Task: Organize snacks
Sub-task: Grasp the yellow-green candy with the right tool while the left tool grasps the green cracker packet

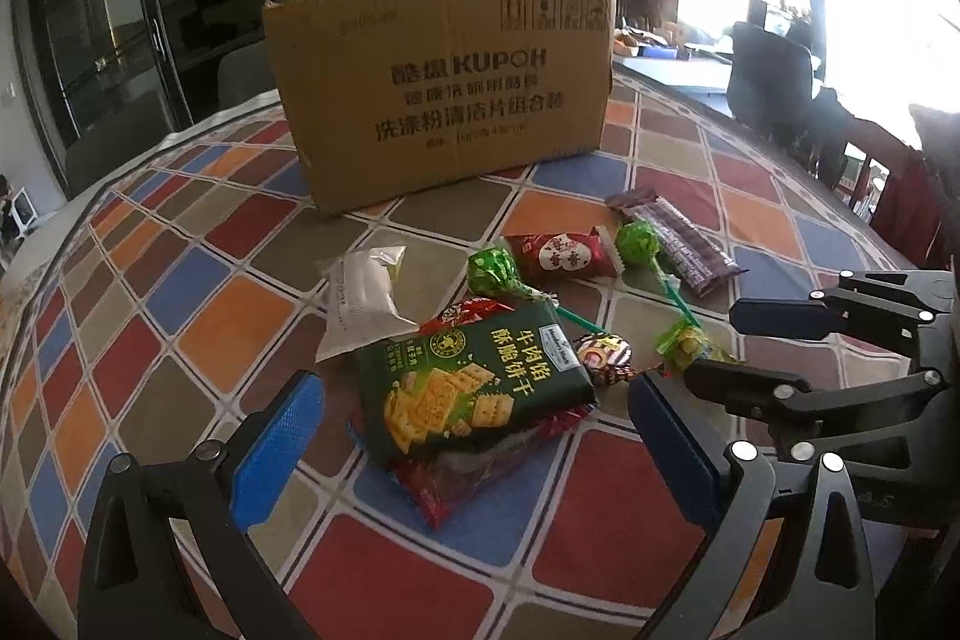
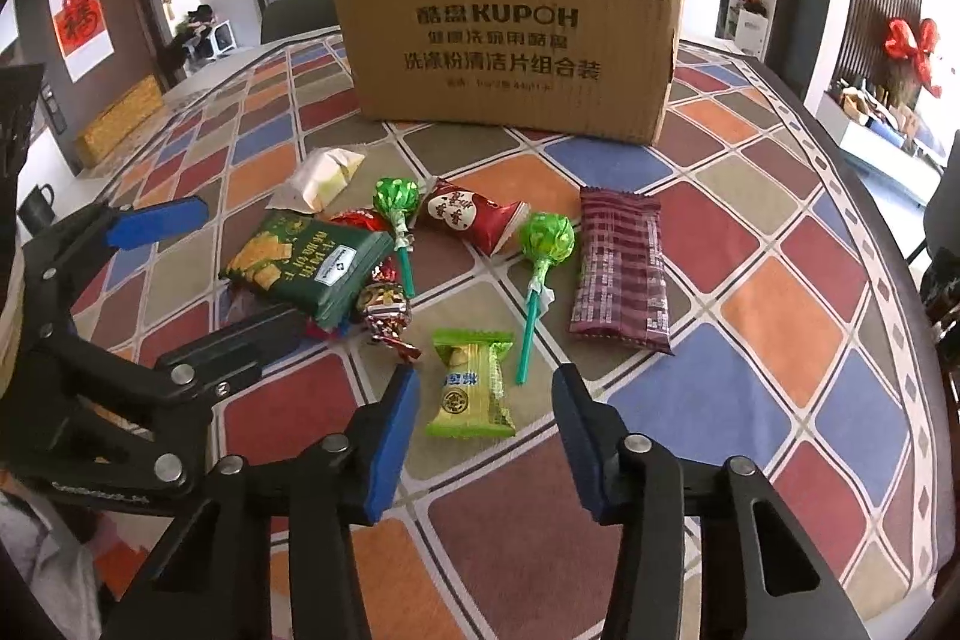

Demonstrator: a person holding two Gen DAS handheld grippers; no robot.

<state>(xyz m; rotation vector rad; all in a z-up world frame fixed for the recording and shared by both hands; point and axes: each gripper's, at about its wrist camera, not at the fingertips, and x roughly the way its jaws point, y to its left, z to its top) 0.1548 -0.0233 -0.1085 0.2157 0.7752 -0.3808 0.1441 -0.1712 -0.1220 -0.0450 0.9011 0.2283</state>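
A dark green cracker pack (image 1: 474,388) lies on a red packet (image 1: 456,484), between the wide-apart blue pads of my left gripper (image 1: 474,436); the pads do not touch it. My right gripper (image 2: 483,436) is open around a light green wrapped candy (image 2: 474,382), with gaps on both sides. Behind lie two green lollipops (image 2: 396,196) (image 2: 547,238), a red snack (image 2: 474,214), a purple bar (image 2: 621,268), a foil candy (image 2: 387,307) and a white packet (image 2: 324,178). An open cardboard box (image 2: 516,34) stands at the back.
The table wears a checkered cloth (image 2: 780,316) of red, blue, orange and brown tiles. Its rounded edge runs along the right. A dark mug (image 2: 36,205) sits at the far left. Chairs (image 1: 774,70) stand beyond the table on the right.
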